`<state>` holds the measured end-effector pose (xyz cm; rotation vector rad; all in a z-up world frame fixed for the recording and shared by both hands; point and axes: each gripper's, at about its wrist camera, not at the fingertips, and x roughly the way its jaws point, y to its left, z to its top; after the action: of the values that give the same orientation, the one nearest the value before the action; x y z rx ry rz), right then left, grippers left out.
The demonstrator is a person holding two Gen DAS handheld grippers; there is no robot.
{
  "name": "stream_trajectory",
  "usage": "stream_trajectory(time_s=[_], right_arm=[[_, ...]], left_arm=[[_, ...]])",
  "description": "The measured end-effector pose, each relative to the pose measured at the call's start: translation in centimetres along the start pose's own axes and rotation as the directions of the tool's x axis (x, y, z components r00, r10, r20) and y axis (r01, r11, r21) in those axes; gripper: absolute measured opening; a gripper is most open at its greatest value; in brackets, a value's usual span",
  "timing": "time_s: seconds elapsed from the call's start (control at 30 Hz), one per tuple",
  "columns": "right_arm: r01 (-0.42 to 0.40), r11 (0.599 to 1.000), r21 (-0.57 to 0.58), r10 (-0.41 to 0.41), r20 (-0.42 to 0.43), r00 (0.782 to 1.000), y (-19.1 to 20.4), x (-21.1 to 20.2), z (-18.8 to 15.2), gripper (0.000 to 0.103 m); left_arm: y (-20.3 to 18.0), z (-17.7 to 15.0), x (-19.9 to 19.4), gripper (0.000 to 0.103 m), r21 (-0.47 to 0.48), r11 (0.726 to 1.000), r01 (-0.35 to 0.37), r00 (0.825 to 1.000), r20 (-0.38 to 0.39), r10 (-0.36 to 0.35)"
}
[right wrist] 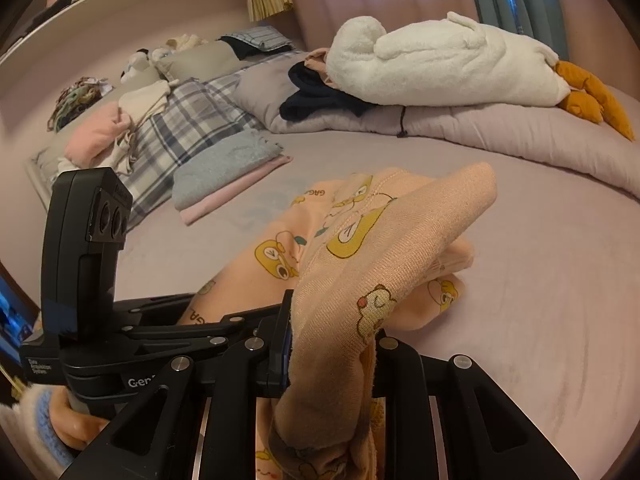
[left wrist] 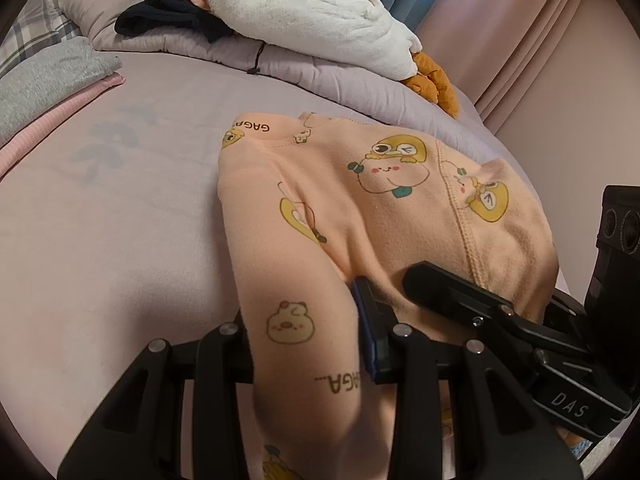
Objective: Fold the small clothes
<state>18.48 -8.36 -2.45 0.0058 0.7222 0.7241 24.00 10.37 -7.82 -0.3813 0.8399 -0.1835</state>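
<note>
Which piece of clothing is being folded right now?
Look at the lilac bed, in front of the white plush goose. The peach top lies there, pinched by both grippers; unlike the plain grey and pink folded pile, it has cartoon prints.

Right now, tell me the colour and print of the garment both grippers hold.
Peach garment with yellow cartoon characters; clearest in left wrist view.

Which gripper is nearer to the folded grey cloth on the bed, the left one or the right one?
Left. The grey cloth lies off to its far left; the right gripper sits beside the left gripper, on the side away from the cloth.
</note>
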Motion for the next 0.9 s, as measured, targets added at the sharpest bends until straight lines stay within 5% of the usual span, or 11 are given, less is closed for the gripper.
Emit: stream_trajectory(time_s=[0.53,0.9], right_arm=[[-0.008,1.0,0.014,0.008,-0.017,1.0,-1.0,1.0,0.1,0.024],[-0.063,0.986,0.154,0.077,-0.087,0.993,-3.8,3.1,-0.8,0.024]], left_arm=[[0.2,0.1,1.2,0.035,0.001,1.0,-0.02,1.0,-0.016,0.02],[0.9,0.0,2.8,0.036,-0.008,0.999,-0.051,0.995,-0.081,0.05]])
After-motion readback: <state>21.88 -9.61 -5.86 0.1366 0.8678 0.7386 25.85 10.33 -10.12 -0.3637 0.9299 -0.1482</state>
